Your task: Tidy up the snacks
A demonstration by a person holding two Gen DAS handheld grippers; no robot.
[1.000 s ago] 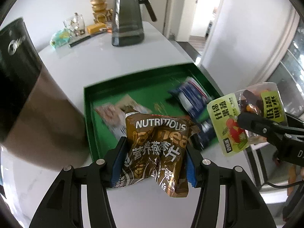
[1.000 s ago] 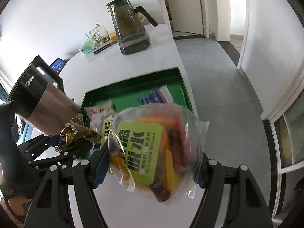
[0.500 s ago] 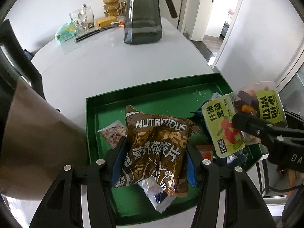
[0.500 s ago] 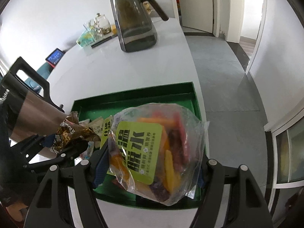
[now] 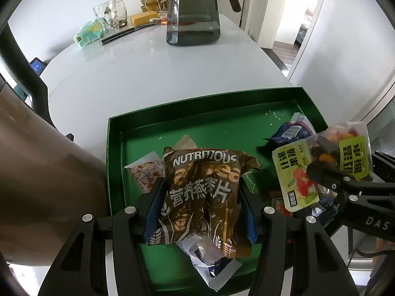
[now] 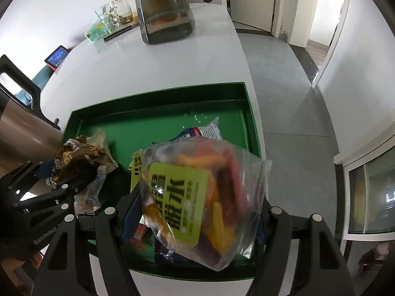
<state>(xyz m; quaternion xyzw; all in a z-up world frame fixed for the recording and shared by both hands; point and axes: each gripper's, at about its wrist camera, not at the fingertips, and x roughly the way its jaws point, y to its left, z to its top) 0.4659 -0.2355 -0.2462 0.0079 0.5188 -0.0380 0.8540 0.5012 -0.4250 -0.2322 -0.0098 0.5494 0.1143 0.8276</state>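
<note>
Grippers over green tray (image 5: 116, 162) on white counter (image 5: 148, 74) | left gripper (image 5: 201, 209) pinches oat packet (image 5: 205, 197) | right gripper (image 6: 195, 212) pinches snack bag (image 6: 205, 192) | grey floor (image 6: 291, 98), open doorway (image 5: 303, 17)

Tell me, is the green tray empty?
No. The green tray already holds several snack packets, like the pink one and the blue one.

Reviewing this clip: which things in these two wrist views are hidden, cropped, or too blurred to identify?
- Snacks under the brown oatmeal bag in the left wrist view: the bag, clamped in the left gripper, covers them.
- Tray floor beneath the clear bag of dried fruit and vegetables in the right wrist view: the bag, clamped in the right gripper, hides it.
- Dark pitcher: its top is cropped by the frame edge.
- Green tray: its near corners are hidden by gripper fingers.
</note>
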